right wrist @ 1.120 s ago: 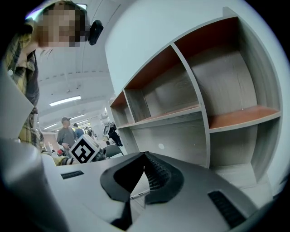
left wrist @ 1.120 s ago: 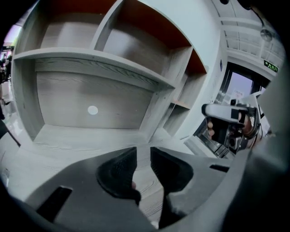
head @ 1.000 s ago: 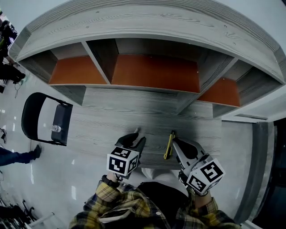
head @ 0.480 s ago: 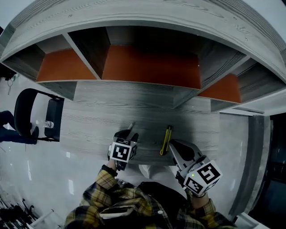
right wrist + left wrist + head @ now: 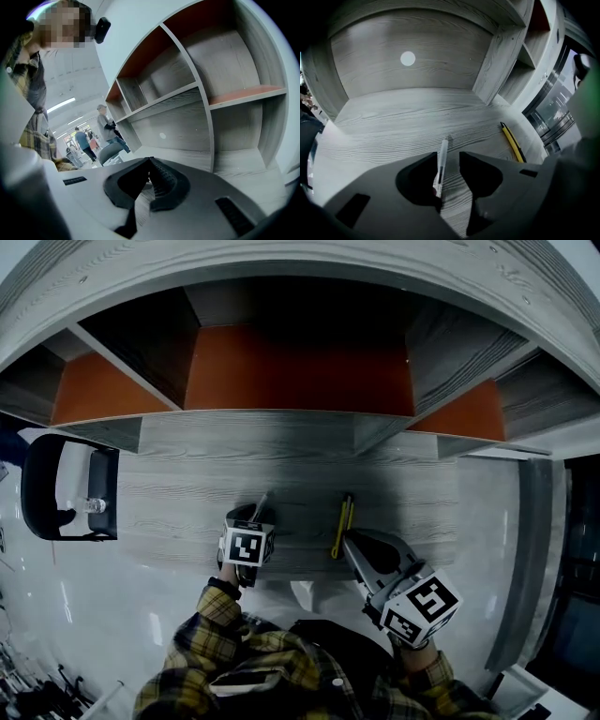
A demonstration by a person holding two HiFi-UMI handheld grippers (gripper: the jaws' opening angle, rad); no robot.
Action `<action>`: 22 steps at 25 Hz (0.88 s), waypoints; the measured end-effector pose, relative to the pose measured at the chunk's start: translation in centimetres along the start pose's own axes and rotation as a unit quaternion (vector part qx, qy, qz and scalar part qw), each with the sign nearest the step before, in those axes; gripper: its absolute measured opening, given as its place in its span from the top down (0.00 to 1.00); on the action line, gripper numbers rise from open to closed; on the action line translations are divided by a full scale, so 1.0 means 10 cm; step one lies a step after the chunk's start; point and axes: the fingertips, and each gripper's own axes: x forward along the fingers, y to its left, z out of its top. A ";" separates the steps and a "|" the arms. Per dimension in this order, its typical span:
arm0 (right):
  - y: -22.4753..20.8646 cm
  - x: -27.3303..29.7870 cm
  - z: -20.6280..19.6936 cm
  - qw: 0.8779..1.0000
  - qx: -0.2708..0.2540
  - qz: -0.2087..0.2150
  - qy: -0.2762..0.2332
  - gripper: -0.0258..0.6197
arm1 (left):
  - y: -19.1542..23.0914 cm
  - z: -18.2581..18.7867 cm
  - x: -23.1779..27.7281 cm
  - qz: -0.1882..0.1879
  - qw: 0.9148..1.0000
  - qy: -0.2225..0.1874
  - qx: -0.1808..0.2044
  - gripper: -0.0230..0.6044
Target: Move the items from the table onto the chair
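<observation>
A clear pen point(image 5: 441, 161) lies on the grey table point(image 5: 178, 502), between the jaws of my left gripper point(image 5: 447, 157). The jaws stand open and have just been opening. The pen's near end rests close to the left jaw, and no pad presses on it. In the head view the left gripper point(image 5: 248, 517) points steeply down, and the pen point(image 5: 261, 500) sticks out beyond it. A yellow utility knife point(image 5: 339, 526) lies to the right. My right gripper point(image 5: 352, 542) is shut and empty, just right of the knife's near end. The black chair point(image 5: 42, 474) stands left of the table.
A small bottle point(image 5: 92, 505) lies on the chair seat. A shelf unit with orange back panels point(image 5: 300, 367) rises behind the table. In the right gripper view several people point(image 5: 105, 126) stand beyond the chair point(image 5: 110, 152). The table's near edge runs just under both grippers.
My left gripper has sunk to the table and now straddles the pen. The right gripper has dropped slightly beside the knife. The head camera has tilted toward the shelves.
</observation>
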 end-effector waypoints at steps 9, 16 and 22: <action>-0.10 0.01 0.02 1.000 0.007 -0.007 -0.004 0.93 | 0.11 -0.14 0.13 0.028 0.999 0.018 -0.006 0.75; -0.09 0.00 0.03 1.000 0.007 -0.003 -0.006 0.93 | 0.17 -0.15 0.14 0.054 0.998 0.019 0.014 0.88; -0.06 -0.03 0.06 1.000 -0.001 0.004 -0.010 0.93 | 0.07 0.00 0.02 0.015 1.000 -0.018 -0.019 0.89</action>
